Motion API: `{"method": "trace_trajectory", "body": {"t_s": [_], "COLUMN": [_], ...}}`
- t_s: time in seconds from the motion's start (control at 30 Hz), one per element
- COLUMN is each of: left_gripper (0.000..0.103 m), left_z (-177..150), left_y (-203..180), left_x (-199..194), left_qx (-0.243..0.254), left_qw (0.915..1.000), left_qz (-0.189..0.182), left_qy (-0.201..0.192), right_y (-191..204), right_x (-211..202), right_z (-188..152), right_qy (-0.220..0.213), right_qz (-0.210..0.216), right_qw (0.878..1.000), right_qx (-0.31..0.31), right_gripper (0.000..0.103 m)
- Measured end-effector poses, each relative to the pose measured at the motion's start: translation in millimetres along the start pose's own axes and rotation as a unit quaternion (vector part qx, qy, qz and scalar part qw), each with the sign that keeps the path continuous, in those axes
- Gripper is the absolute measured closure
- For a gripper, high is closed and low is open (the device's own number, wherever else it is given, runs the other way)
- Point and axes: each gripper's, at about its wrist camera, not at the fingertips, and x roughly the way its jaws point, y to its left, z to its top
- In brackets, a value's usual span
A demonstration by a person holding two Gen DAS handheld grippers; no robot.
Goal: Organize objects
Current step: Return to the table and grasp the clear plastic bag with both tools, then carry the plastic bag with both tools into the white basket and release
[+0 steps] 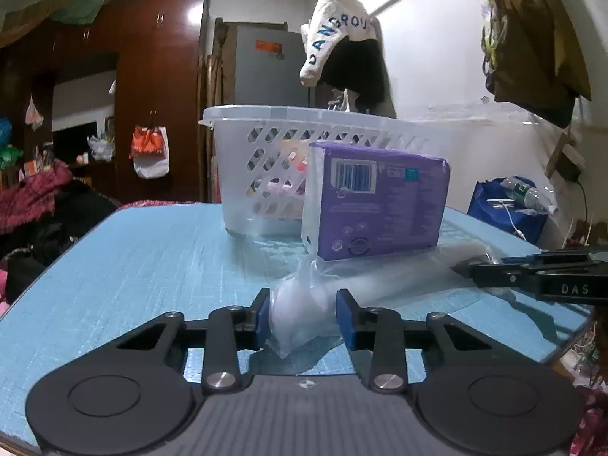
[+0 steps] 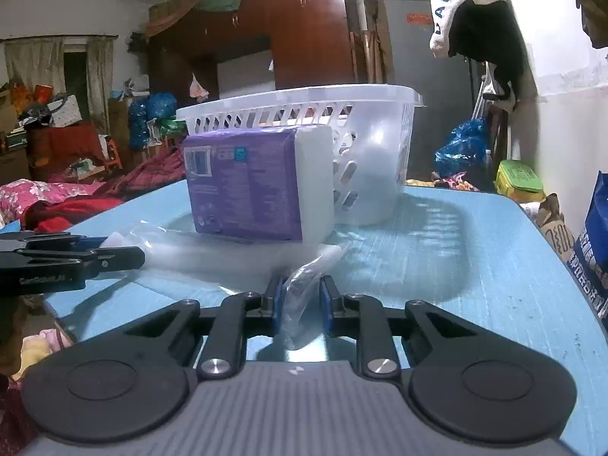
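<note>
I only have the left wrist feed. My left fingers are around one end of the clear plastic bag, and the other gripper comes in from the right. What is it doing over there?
Observer: The right gripper has the other end of the clear plastic bag between its fingers, low over the blue table.
Operator: Is anything between that end and the purple pack?
Observer: Only more of the bag; the purple pack stands just past it, its white end facing the right gripper's side.
Operator: And the basket beyond the pack, on that side?
Observer: The white basket's rounded end wall there is mostly solid, with only a few slots.
</note>
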Motion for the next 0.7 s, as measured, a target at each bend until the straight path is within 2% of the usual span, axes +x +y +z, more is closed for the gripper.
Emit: {"method": "trace_trajectory", "body": {"t_s": [0.3, 0.53, 0.7], "left_gripper": [0.074, 0.074, 0.074], "left_z": [-4.9, 1.8, 15.7], "left_y": [-2.2, 3.0, 1.3], "left_x": [-9.1, -21.1, -42.0], "left_qx": [0.004, -0.003, 0.003], "left_qw": [0.9993, 0.9982, 0.9949], "left_qz": [-0.016, -0.026, -0.031], "left_qy": [-0.034, -0.053, -0.096], "right_y": [2.9, 9.4, 11.9], "right_x": [-15.8, -26.1, -42.4], "right_z": [-1.6, 4.3, 13.7], "right_qy": [-0.032, -0.058, -0.090], "right_qz": [-0.002, 0.000, 0.010], "right_qw": [0.999, 0.998, 0.995], "right_qx": [-0.019, -0.035, -0.037], "right_gripper": [0.083, 0.084, 0.084]}}
